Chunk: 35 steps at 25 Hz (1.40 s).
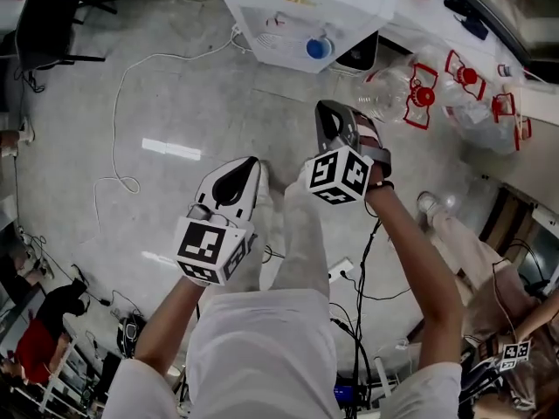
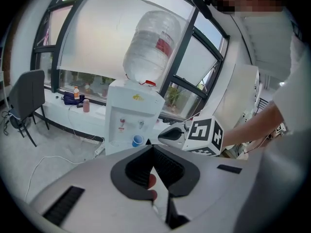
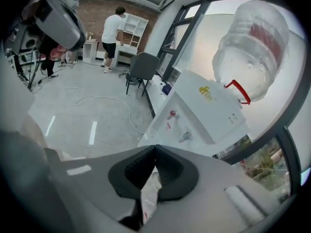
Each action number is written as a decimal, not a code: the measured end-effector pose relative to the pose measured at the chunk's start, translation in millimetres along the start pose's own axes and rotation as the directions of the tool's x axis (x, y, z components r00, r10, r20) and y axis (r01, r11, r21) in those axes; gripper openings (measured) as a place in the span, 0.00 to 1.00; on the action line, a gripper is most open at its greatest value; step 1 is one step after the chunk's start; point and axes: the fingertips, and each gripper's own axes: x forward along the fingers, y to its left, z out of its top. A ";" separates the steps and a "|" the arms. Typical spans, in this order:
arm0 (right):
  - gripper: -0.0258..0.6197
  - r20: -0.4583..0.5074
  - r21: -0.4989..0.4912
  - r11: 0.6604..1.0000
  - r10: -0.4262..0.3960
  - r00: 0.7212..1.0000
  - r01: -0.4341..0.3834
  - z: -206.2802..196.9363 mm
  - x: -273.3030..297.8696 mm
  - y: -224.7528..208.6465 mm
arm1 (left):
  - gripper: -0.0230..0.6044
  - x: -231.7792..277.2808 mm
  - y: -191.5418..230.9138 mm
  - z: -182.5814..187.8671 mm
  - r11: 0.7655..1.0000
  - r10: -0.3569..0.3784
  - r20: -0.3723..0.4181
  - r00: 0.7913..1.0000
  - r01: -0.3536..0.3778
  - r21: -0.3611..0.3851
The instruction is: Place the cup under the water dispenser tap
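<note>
In the left gripper view, the left gripper has its black fingers pressed together at the tips, with nothing clamped between them. The right gripper view shows the same for the right gripper: fingers together and empty.

From the head view I see both held out side by side above the grey floor. The left gripper is nearer to me and the right gripper a little farther out. Each is aimed toward the white water dispenser at the far side.

The blue cup stands in the dispenser's recess, well apart from both grippers. In the left gripper view the cup sits just below the taps, closest to the right-hand tap. A large clear bottle stands upside down on top of the dispenser.

A white cable trails across the floor to the left. A dark chair stands at the far left. Empty clear bottles with red handles lie right of the dispenser.
</note>
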 end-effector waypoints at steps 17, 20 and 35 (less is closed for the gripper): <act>0.06 0.047 0.296 0.952 -0.096 0.994 0.078 45.9 -134.0 -13.7 | 0.05 -68.7 -30.2 47.8 0.998 -0.035 0.045 0.998 0.033 0.047; 0.06 0.053 0.360 0.927 -0.133 0.990 0.105 50.4 -155.5 -18.4 | 0.05 -80.1 -35.6 52.6 0.997 -0.044 0.044 0.998 0.041 0.057; 0.06 0.096 0.531 0.826 -0.281 0.955 0.190 76.6 -243.6 -31.1 | 0.05 -133.4 -56.2 91.1 0.997 -0.060 0.132 0.989 0.055 0.048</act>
